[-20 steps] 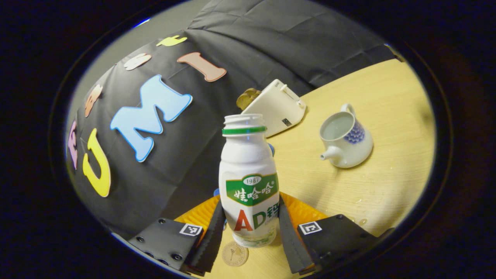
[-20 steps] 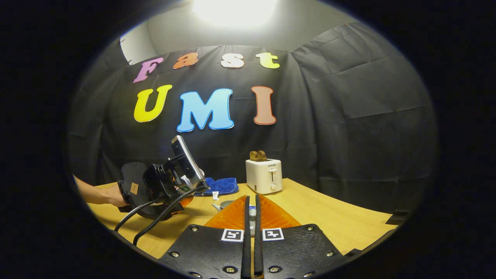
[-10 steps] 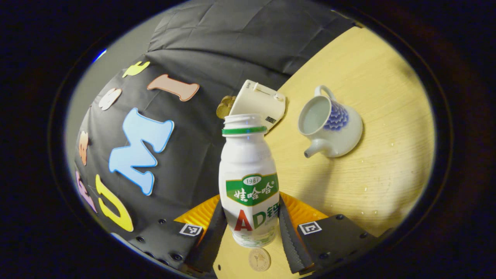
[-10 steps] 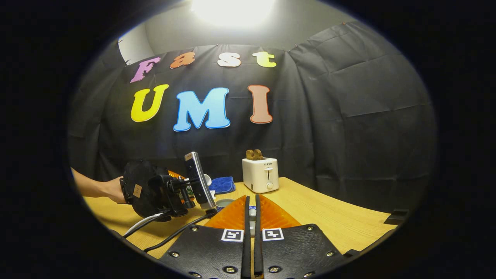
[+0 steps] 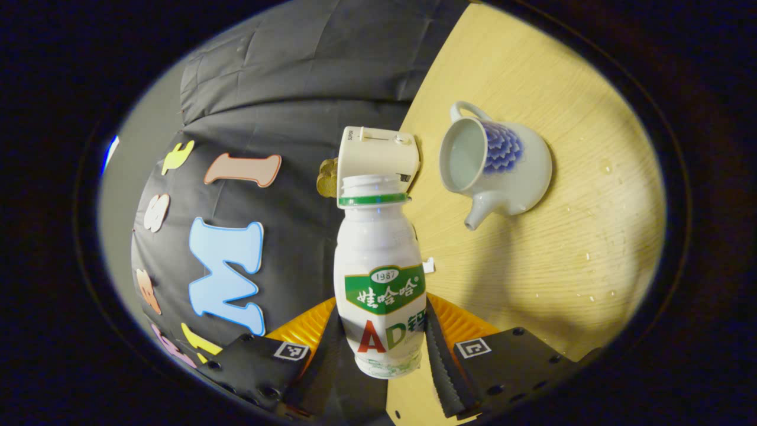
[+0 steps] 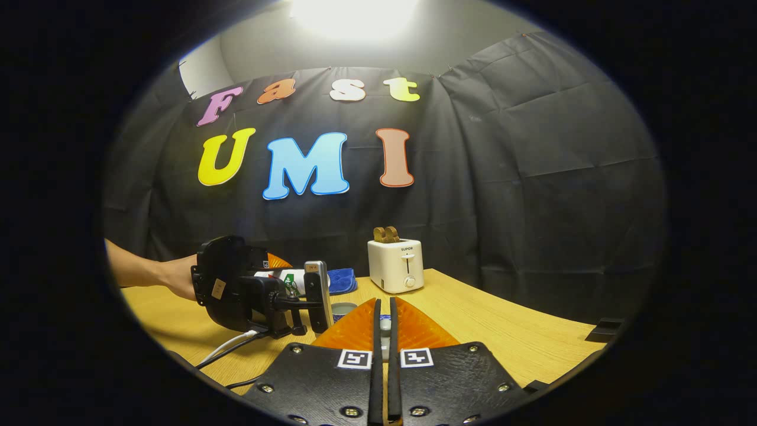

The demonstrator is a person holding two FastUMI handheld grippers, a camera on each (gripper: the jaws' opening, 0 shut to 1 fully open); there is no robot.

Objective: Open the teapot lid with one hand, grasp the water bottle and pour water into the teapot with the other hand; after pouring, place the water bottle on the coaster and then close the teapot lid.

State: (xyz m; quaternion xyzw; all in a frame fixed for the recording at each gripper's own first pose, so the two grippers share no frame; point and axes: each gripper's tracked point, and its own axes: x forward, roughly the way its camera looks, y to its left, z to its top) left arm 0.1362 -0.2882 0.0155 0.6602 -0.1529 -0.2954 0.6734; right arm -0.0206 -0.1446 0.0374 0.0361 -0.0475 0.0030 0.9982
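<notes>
White bottle (image 5: 378, 278): the left gripper (image 5: 383, 349) holds it, one finger pressing on each side of its lower part; the cap is off, a green ring sits under the open mouth. In the right gripper view the bottle (image 6: 290, 278) lies nearly level in that gripper (image 6: 248, 293), its mouth toward the teapot.
Teapot (image 5: 494, 163): white with a blue pattern, it stands on the table (image 5: 556, 248) without lid; the inside is open and pale, the spout points toward the bottle side.
Right gripper (image 6: 383, 331): the jaws are almost closed, with only a thin gap. Something small and white sits between the tips; I cannot tell if it is the lid.
Hand (image 6: 177, 278): it holds the left gripper from behind.
Toaster (image 6: 395, 265): white, at the back of the table, with brown slices in it.
Blue cloth (image 6: 342, 280): it lies just left of the toaster.
Table: wooden, with small water drops (image 5: 591, 278) near the teapot.
</notes>
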